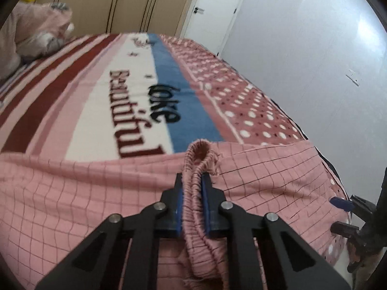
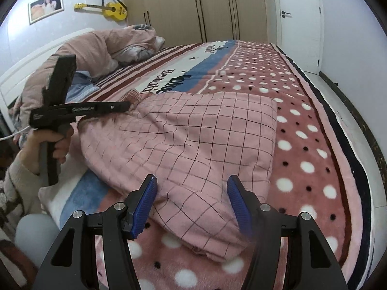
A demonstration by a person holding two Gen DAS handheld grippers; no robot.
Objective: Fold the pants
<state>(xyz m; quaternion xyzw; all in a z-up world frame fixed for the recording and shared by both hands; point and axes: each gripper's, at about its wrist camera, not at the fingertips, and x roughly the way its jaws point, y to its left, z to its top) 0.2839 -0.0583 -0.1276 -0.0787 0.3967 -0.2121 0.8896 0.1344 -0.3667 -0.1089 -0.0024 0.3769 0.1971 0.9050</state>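
In the left wrist view, the left gripper (image 1: 191, 183) fills the foreground, angled down toward the bed. Its two blue-padded fingers (image 1: 179, 207) are clenched on the gathered elastic waistband (image 1: 197, 166) of the pants (image 1: 72, 188), which bunches up between them and loops out past the fingertips. The pink pants, crossed with a thin dark grid, spread flat to both sides of that pinch over the blanket (image 1: 135, 96).

In the right wrist view, the right gripper (image 2: 191, 194) also tilts downward, its fingers released and standing well apart above the near corner of the pants (image 2: 183, 145). Fabric lies below the gap, but the blue pads (image 2: 145, 203) do not press on it. The pants lie folded into a rough slab on the dotted side of the blanket (image 2: 314, 159), near the bed's edge.

Farther left in this view, a person's hand (image 2: 58, 145) in a pale knitted sleeve (image 2: 17, 181) grips the handle of the left gripper (image 2: 129, 106), which reaches across level to the far corner of the pants, where the waistband (image 2: 134, 95) is pinched up.

Beyond that, a crumpled pink quilt (image 2: 108, 46) lies at the head of the bed. On the far wall hang a yellow guitar (image 2: 113, 10) and a framed picture (image 2: 46, 6), beside tan wardrobe doors (image 2: 193, 7) and a white door (image 2: 300, 17).
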